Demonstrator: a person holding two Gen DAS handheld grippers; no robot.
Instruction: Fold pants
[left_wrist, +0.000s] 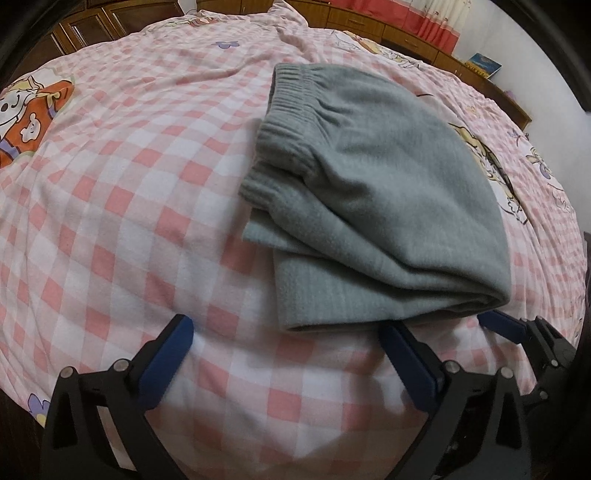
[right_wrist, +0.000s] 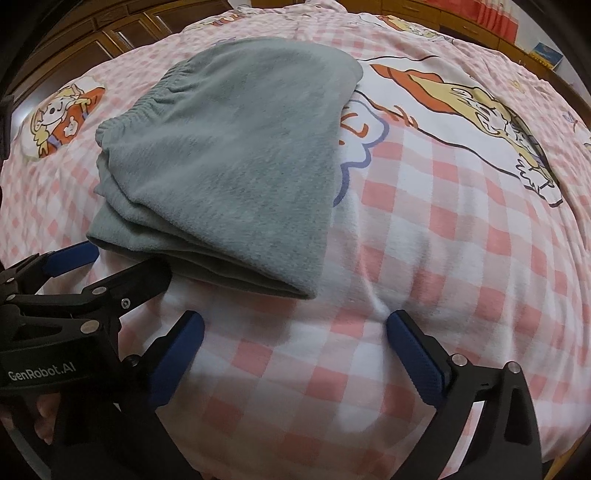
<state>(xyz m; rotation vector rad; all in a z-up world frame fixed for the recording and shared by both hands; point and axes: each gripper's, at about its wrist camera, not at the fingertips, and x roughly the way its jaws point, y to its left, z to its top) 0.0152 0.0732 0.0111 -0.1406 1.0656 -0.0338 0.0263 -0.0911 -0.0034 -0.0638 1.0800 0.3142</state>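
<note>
Lying folded on the bed (left_wrist: 122, 192), the grey pants (left_wrist: 369, 206) kept their fold nearest both grippers; left gripper (left_wrist: 284, 354) and right gripper (right_wrist: 295, 339) fingers spread wide, empty, apparently released.

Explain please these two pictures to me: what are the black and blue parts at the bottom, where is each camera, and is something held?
Each picture comes from a camera mounted on a tool that a person carries, looking forward along its two blue-tipped fingers. The left hand-held gripper and the right hand-held gripper are both open and hold nothing. Each camera also sees the other tool at its edge. On the pink checked bedsheet lie grey pants, already folded into a thick stack, waistband away from the cameras. The grippers stand close to the stack's near edge.
</note>
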